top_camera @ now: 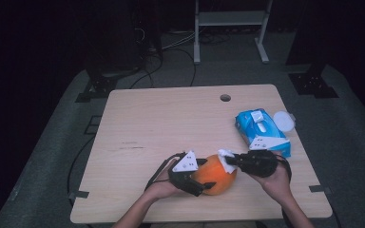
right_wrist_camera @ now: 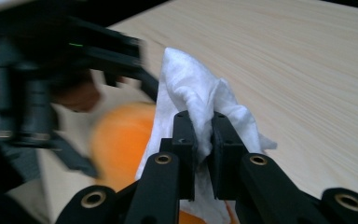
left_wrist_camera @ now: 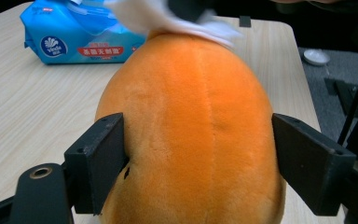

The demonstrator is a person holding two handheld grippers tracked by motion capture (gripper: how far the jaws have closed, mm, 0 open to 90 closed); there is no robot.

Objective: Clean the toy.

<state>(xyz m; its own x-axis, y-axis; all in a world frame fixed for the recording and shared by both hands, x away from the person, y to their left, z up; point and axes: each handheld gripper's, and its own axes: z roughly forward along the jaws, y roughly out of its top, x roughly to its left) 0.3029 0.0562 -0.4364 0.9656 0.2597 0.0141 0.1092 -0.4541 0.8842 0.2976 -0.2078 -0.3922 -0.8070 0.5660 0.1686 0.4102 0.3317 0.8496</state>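
Note:
An orange plush ball (top_camera: 214, 175) (left_wrist_camera: 191, 130) rests on the wooden table near its front edge. My left gripper (top_camera: 200, 178) (left_wrist_camera: 200, 163) holds it from the left, both black pads pressed into its sides. My right gripper (top_camera: 232, 160) (right_wrist_camera: 204, 135) is shut on a crumpled white tissue (top_camera: 225, 159) (right_wrist_camera: 196, 98) and holds it against the top right of the ball. The tissue (left_wrist_camera: 168, 18) lies over the ball's far end in the left gripper view. In the right gripper view the orange plush ball (right_wrist_camera: 121, 135) lies blurred behind the tissue.
A blue tissue pack (top_camera: 261, 130) (left_wrist_camera: 79, 32) lies at the table's right, behind my right hand. A round white lid (top_camera: 283, 120) sits beside it at the table's right edge. The table (top_camera: 171, 118) has a cable hole (top_camera: 225, 98) near its far edge.

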